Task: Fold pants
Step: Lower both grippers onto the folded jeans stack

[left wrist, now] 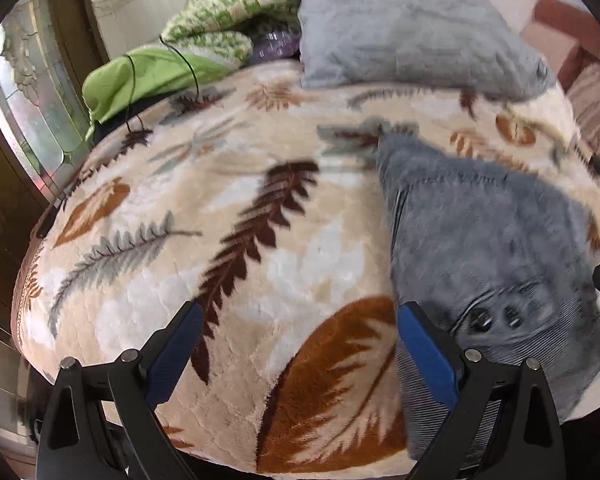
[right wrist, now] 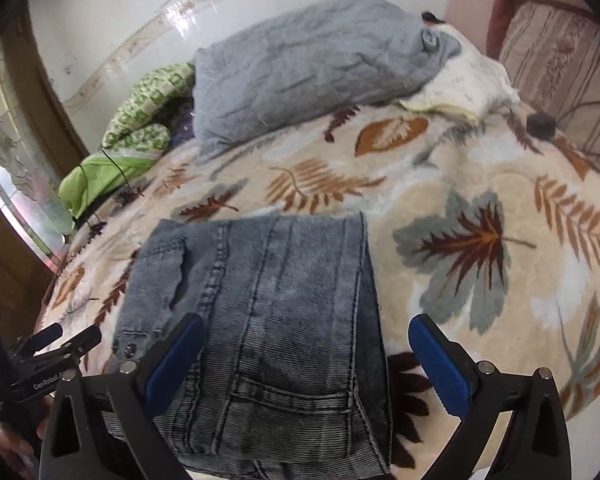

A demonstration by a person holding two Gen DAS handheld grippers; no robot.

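Grey-blue denim pants [right wrist: 268,312] lie folded into a compact rectangle on the leaf-patterned blanket [right wrist: 480,184], waistband and buttons at the near left. In the left wrist view the pants [left wrist: 496,240] are blurred and lie to the right. My left gripper [left wrist: 300,344] is open over bare blanket, its right finger at the pants' left edge. My right gripper [right wrist: 306,360] is open just above the near part of the pants, holding nothing. The left gripper [right wrist: 52,340] also shows at the far left of the right wrist view, held by a hand.
A grey pillow [right wrist: 308,68] lies at the back of the bed, with green patterned bedding [right wrist: 148,120] and a lime green cloth [right wrist: 96,176] to its left. A window [left wrist: 24,108] is at the left, a striped cushion [right wrist: 560,80] at the right.
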